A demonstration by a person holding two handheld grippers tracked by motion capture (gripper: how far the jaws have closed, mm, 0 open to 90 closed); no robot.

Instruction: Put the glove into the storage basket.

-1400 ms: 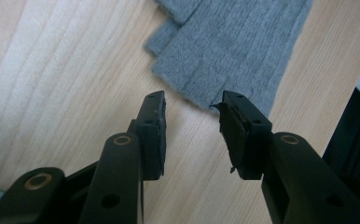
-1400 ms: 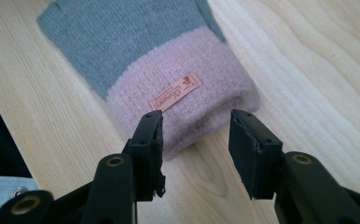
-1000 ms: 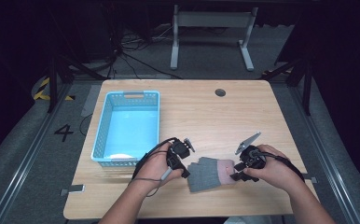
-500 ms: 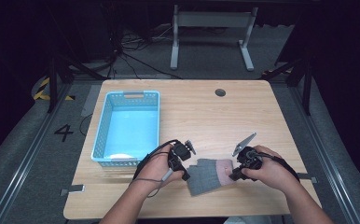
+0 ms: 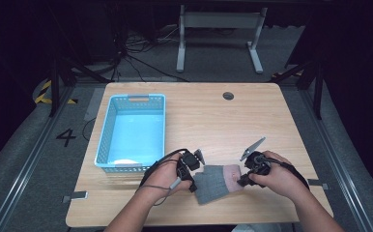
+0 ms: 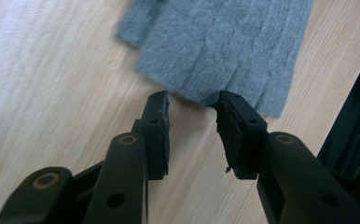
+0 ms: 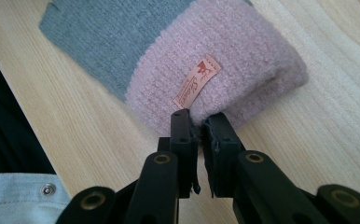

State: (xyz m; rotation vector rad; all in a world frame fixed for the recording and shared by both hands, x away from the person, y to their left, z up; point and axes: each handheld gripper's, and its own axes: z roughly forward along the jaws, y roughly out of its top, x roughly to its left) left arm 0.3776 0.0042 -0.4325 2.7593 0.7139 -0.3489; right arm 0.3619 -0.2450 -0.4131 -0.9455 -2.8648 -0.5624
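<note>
A grey knitted glove [image 5: 212, 183] with a pink cuff [image 5: 232, 173] lies flat near the table's front edge, between the two hands. My right gripper [image 5: 240, 182] is at the cuff end. Its jaws have just been closing and now pinch the edge of the pink cuff [image 7: 236, 56] below a small orange label [image 7: 197, 80], as the right gripper view [image 7: 199, 120] shows. My left gripper [image 5: 193, 181] is at the finger end. Its jaws [image 6: 192, 100] stand apart and have closed a little, their tips at the edge of a grey glove finger [image 6: 225, 42].
A light blue plastic basket [image 5: 105, 135] stands on the left half of the wooden table [image 5: 223, 121]. A round cable hole [image 5: 228, 95] is at the back. Denim cloth [image 7: 15, 193] lies beyond the table's front edge.
The right gripper's jaws have closed onto the pink cuff. Both hands have stayed almost where they were, and the glove lies in the same spot.
</note>
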